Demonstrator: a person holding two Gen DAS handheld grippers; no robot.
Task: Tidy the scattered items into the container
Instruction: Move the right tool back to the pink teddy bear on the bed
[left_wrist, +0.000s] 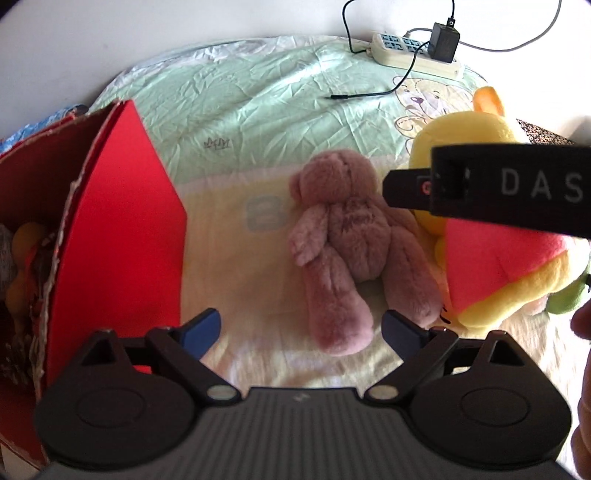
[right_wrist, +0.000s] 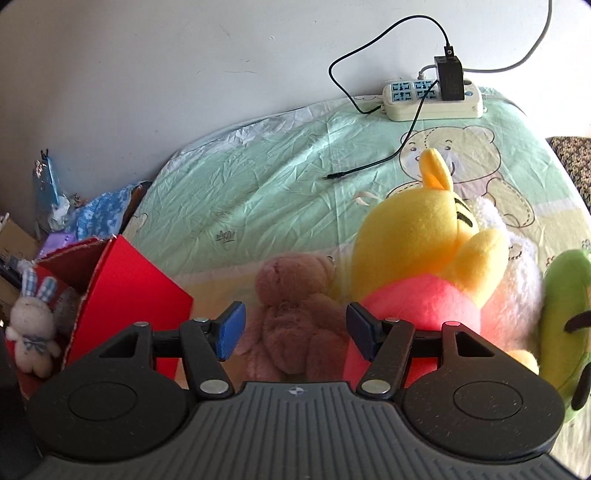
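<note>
— Why both tools over the bed (left_wrist: 258, 92)?
— Left gripper (left_wrist: 301, 328) hung low over the pink teddy bear (left_wrist: 340, 240), jaws wide apart, holding nothing. Right gripper (right_wrist: 295, 330) likewise spread and empty, aimed at the same bear; probably lining up a grasp.
— And the bear?
— Fluffy, dusty pink, flat on the sheet between the red box (left_wrist: 122, 221) and the yellow plush (right_wrist: 417, 240). Box flap open, some toys already inside.
</note>
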